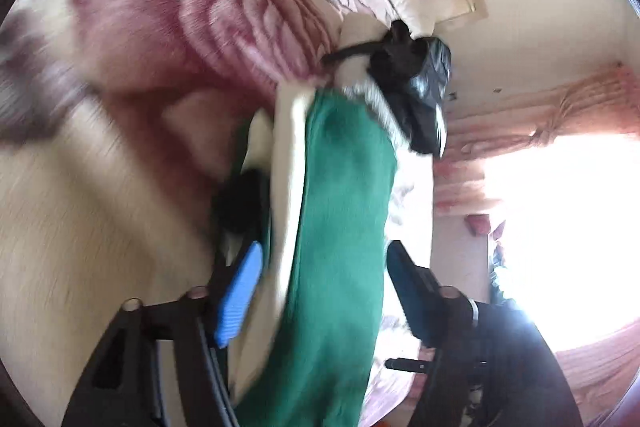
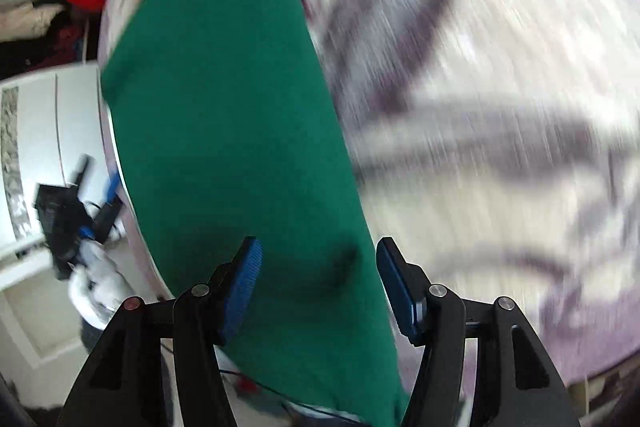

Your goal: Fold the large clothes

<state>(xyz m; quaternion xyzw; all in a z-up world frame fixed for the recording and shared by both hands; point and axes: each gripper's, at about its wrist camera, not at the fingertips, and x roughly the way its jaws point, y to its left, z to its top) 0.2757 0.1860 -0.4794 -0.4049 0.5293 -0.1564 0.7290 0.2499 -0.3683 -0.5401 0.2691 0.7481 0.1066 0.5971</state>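
Green garment (image 1: 340, 227): you have large piece of plain dark green knit cloth, with white panel along one long edge and striped black-and-white trim at far end. It lies stretched in long band on bed, over floral blanket. In right wrist view same green cloth (image 2: 240, 127) is smooth, mostly flat, with one small dark crease near lower part. Its left side runs close along bed edge. Picture is blurred, so finer detail cannot be told.
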